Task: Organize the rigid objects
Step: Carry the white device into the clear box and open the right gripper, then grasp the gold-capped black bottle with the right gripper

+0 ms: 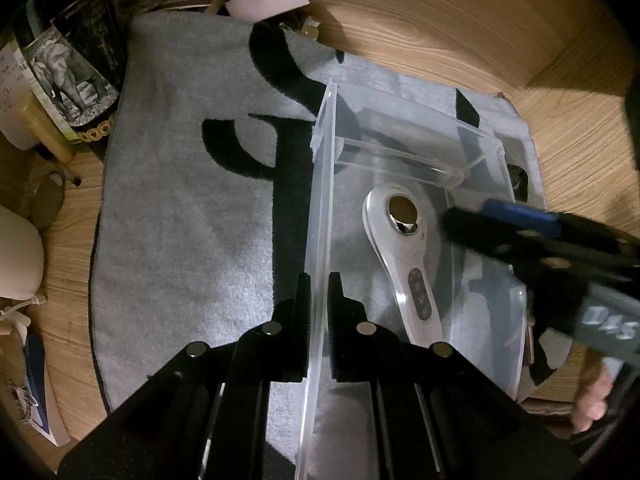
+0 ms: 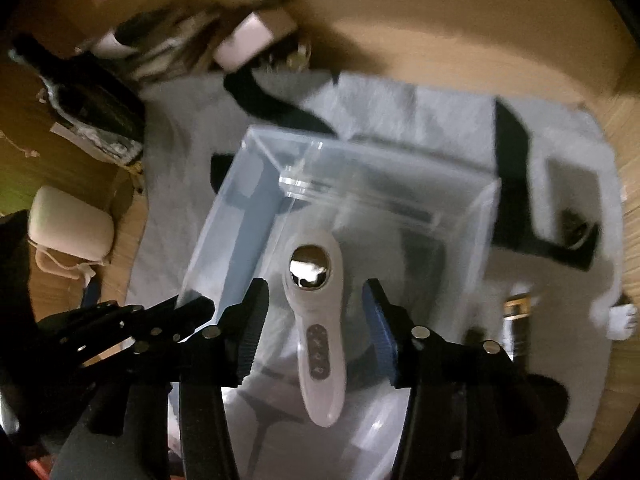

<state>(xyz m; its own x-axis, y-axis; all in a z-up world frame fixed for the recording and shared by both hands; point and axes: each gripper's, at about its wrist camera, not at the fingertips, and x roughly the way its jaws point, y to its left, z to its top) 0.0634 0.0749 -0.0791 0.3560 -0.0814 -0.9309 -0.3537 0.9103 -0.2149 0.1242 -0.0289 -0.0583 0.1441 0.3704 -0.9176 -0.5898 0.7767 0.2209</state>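
Left wrist view shows my left gripper (image 1: 319, 304) clamped on the clear box (image 1: 320, 208) wall, my right gripper (image 2: 316, 320) open over the white massager (image 2: 316, 320) lying inside, so tugging could tip the box.

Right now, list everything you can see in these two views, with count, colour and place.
Clear box: one, transparent, on the towel.
Handheld device: one, white with a metal head, lying inside the box.
Towel: one, grey with black markings, on the wooden surface.
Wooden surface: one, light brown, under everything.
Bottle: one, dark with an elephant label, far left.
Pouch: one, cream, left edge.
Left gripper: black, clamped on the box wall.
Right gripper: black and blue, open above the device.
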